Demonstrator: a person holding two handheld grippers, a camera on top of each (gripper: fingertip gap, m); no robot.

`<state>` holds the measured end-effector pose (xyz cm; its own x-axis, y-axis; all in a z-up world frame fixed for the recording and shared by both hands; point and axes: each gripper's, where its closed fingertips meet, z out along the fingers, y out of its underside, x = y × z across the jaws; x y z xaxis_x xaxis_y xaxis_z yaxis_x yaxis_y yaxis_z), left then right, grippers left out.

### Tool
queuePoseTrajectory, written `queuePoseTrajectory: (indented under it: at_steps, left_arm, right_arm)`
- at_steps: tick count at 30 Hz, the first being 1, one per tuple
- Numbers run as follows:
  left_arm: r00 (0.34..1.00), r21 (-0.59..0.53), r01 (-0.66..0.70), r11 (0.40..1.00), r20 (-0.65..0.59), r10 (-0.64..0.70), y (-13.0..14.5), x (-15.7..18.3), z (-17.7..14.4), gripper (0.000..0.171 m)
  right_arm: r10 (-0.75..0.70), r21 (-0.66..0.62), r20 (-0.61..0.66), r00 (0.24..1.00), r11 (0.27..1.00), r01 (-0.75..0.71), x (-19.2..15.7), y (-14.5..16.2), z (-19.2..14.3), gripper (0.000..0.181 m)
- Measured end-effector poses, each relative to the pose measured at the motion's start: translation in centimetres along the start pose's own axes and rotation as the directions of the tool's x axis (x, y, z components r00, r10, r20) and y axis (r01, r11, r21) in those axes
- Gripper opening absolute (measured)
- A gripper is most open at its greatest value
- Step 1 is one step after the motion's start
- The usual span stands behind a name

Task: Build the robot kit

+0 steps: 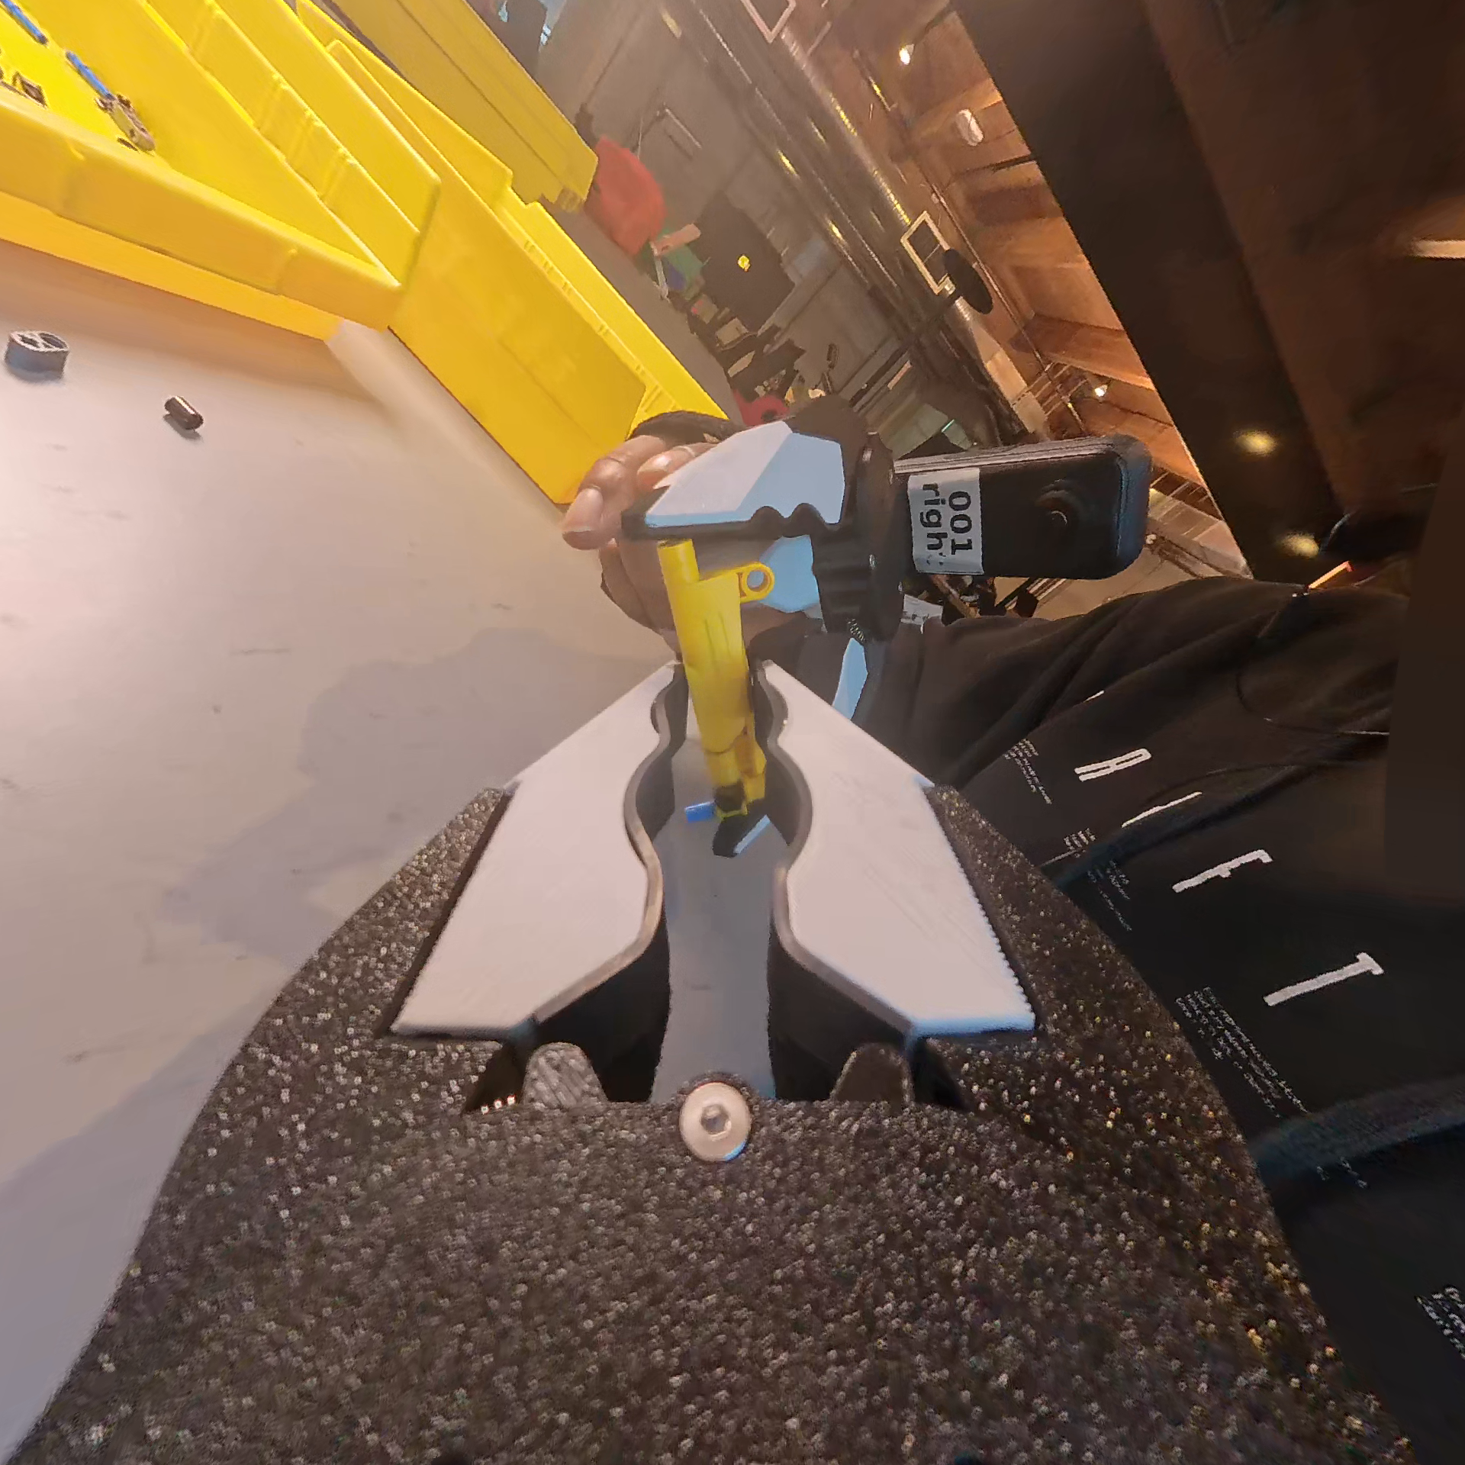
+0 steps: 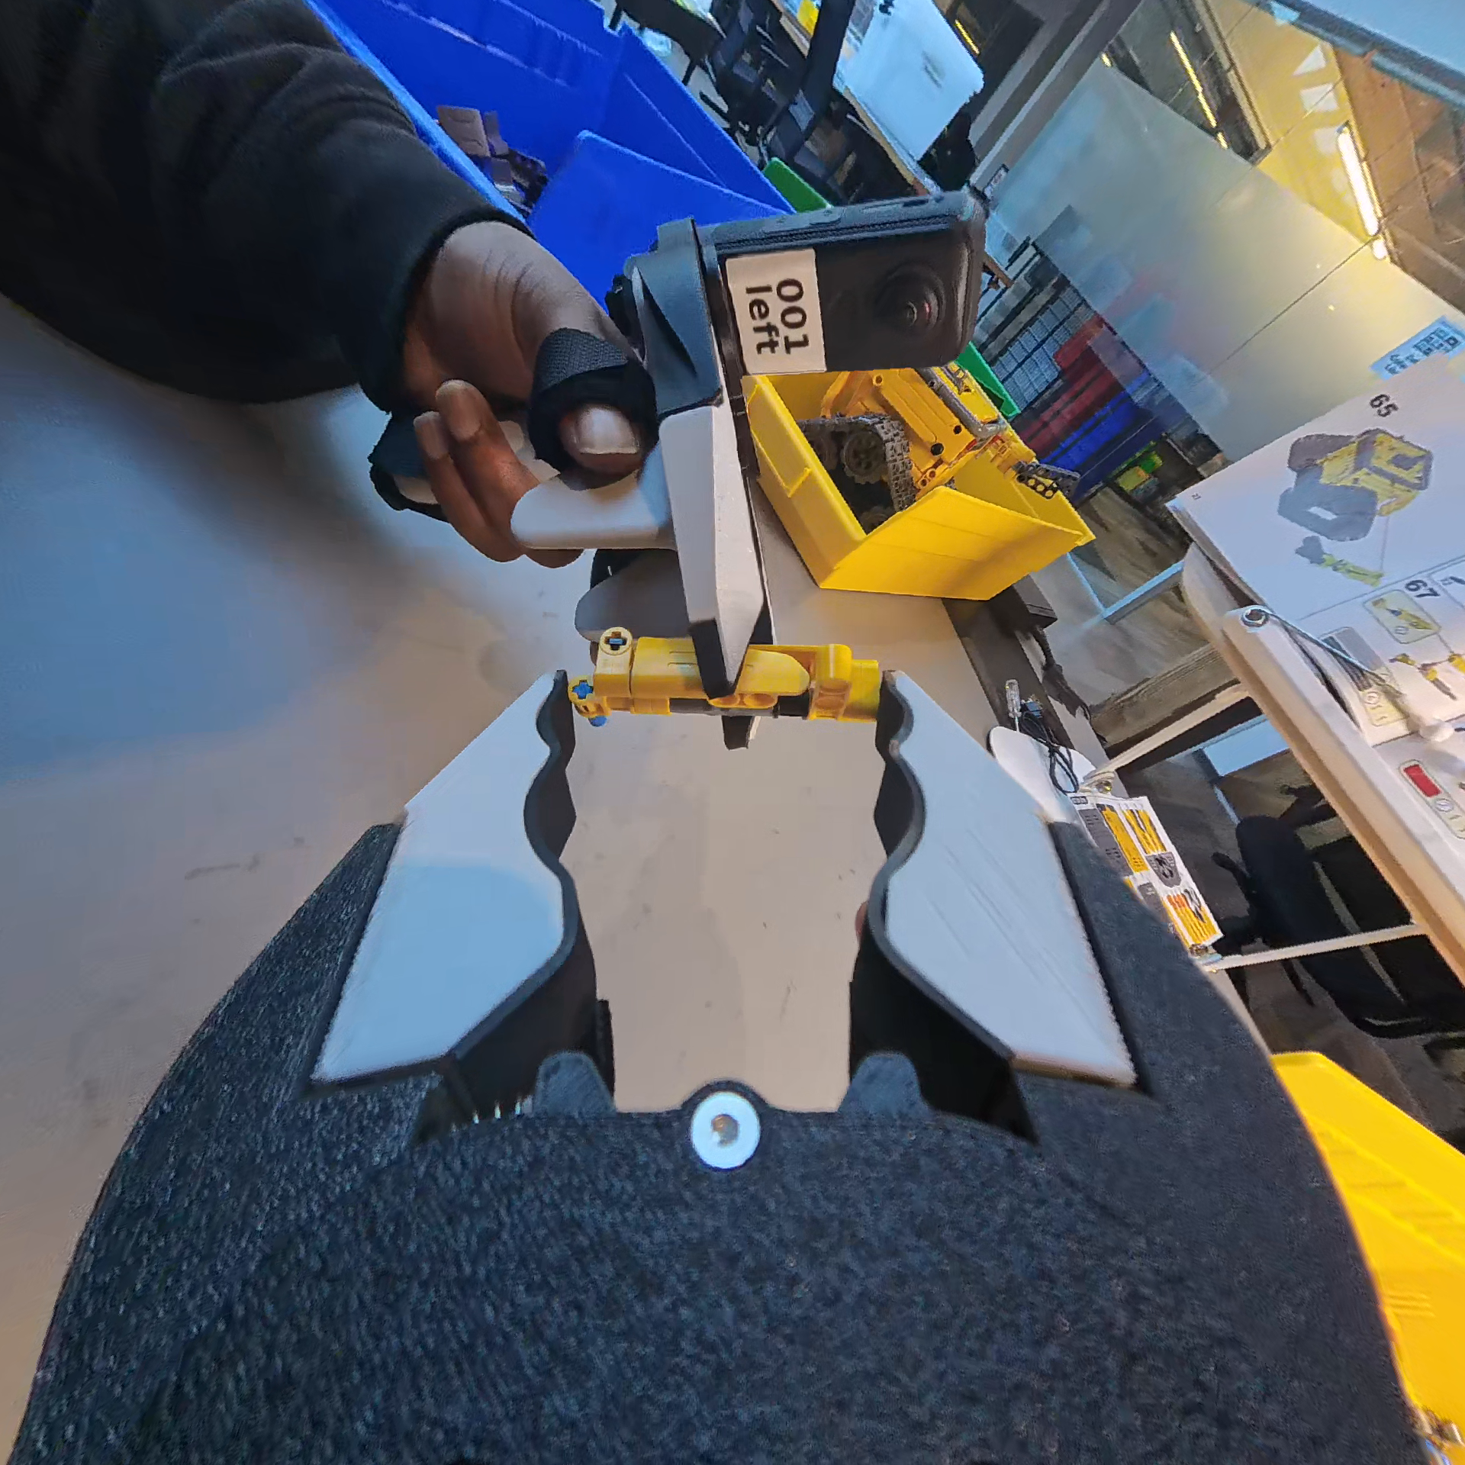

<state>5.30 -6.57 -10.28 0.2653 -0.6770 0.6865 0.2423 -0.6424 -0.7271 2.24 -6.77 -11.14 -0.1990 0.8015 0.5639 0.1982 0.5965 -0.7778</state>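
Left claw [image 1: 717, 698] clamped across the middle of a long yellow brick assembly [image 1: 717, 674], held above the pale surface [image 1: 238, 634]. Right claw [image 2: 725, 690] spread wide, fingertips set at the two ends of the same assembly [image 2: 674, 674], seeming to touch them; whether pressing on them, hard to tell. Assembly made of glossy plastic beams, with a small blue pin and a black piece at one end and a round eyelet near the other. Claw fingers grey, flat and ridged, with wavy black inner edges; bodies wrapped in coarse dark speckled foam. A hand [image 2: 507, 412] in a black sleeve and finger strap behind the left claw. Beyond, in the right wrist view, a yellow bin [image 2: 935, 523] holding a part-built tracked model, blue bins [image 2: 602, 119] further back, and an open instruction booklet [image 2: 1348, 539] on a stand to the right. In the left wrist view, yellow trays [image 1: 277, 182] along the far edge, with a small black wheel [image 1: 36, 349] and a short dark cylinder [image 1: 184, 414] lying loose on the surface.
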Motion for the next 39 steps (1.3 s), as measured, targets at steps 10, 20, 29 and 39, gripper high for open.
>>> queuePoseTrajectory:
  at_steps: [10, 20, 29, 39]
  left_arm:
    - [0.977, 0.069, 0.126, 0.99, -0.182, -0.112, -0.8, 1.8, 0.3, 0.014]
    - [0.975, 0.06, 0.131, 0.99, -0.19, -0.118, -0.7, 1.8, 0.1, 0.022]
    - [0.999, -0.024, -0.019, 1.0, 0.03, 0.02, 0.6, -0.6, 0.2, 0.02]
    - [0.984, -0.102, 0.066, 0.993, -0.161, -0.081, 1.6, 1.2, -0.2, 0.017]
  right_arm:
    - [-0.001, 0.09, -0.034, 0.999, 0.996, 0.004, 0.3, -1.4, -0.4, 0.081]
    - [0.014, 0.064, -0.008, 1.0, 0.998, -0.013, 0.0, -1.5, -0.6, 0.079]
    - [-0.011, -0.068, -0.109, 0.994, 0.998, 0.003, 1.7, 1.0, -0.1, 0.079]
    - [0.084, 0.072, 0.04, 0.996, 0.994, -0.087, 0.1, -1.1, -0.8, 0.078]
